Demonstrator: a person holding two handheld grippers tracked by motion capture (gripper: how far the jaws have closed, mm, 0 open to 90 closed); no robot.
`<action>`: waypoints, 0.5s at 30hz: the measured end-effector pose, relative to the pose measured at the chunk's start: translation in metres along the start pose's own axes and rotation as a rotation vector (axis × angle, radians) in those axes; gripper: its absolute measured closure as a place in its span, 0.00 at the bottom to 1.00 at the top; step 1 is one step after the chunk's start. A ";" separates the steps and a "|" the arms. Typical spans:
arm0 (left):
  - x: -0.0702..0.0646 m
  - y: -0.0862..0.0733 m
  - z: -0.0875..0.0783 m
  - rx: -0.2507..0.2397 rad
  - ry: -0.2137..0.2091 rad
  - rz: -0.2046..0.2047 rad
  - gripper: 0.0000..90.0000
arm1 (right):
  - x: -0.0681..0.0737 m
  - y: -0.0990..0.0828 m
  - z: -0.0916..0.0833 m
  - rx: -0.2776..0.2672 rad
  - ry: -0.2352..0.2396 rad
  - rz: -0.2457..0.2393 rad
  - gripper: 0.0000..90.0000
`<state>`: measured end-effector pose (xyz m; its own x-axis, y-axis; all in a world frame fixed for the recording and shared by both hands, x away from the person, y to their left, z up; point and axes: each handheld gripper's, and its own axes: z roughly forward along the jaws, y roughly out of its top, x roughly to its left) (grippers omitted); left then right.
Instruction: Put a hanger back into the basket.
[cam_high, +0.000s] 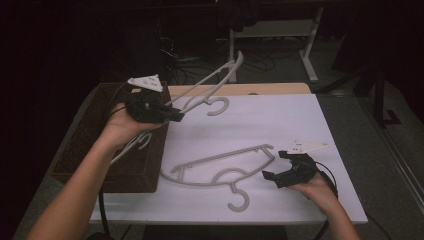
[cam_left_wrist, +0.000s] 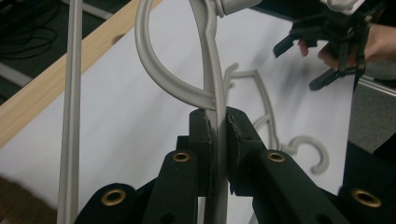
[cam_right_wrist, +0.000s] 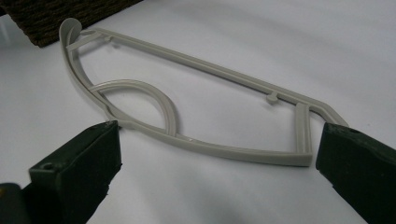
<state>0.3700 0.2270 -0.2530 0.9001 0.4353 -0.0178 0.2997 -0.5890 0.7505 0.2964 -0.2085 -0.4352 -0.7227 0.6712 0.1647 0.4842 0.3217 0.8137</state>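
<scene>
My left gripper (cam_high: 176, 115) is raised over the table's left side, beside the basket, and is shut on a grey plastic hanger (cam_high: 210, 85) that tilts up toward the back. In the left gripper view the jaws (cam_left_wrist: 217, 122) pinch the held hanger's bar (cam_left_wrist: 211, 70) just below its curved hook. A second grey hanger (cam_high: 220, 170) lies flat on the white table (cam_high: 280, 120), its hook (cam_high: 239, 200) toward the front edge. My right gripper (cam_high: 274, 165) hovers open at that hanger's right end. In the right gripper view the lying hanger (cam_right_wrist: 196, 107) stretches between the wide-open fingers (cam_right_wrist: 93, 158).
A brown wicker basket (cam_high: 115, 150) stands at the table's left edge, and its corner (cam_right_wrist: 60, 14) appears in the right gripper view. A wooden strip (cam_high: 240, 89) runs along the far edge. Behind it are white table legs (cam_high: 310, 45) and cables on a dark floor.
</scene>
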 end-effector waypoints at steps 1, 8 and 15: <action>0.002 -0.005 -0.006 0.003 0.011 -0.001 0.92 | 0.000 0.000 0.000 -0.002 -0.001 -0.002 0.00; 0.022 -0.040 -0.043 0.016 0.087 -0.039 0.92 | 0.000 0.000 0.000 -0.005 -0.005 -0.002 0.00; 0.038 -0.080 -0.069 0.016 0.128 -0.108 0.92 | 0.001 0.000 0.002 0.000 -0.007 -0.004 0.00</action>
<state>0.3586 0.3379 -0.2676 0.8152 0.5790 -0.0130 0.3984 -0.5443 0.7382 0.2963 -0.2068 -0.4360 -0.7210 0.6748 0.1575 0.4815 0.3244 0.8142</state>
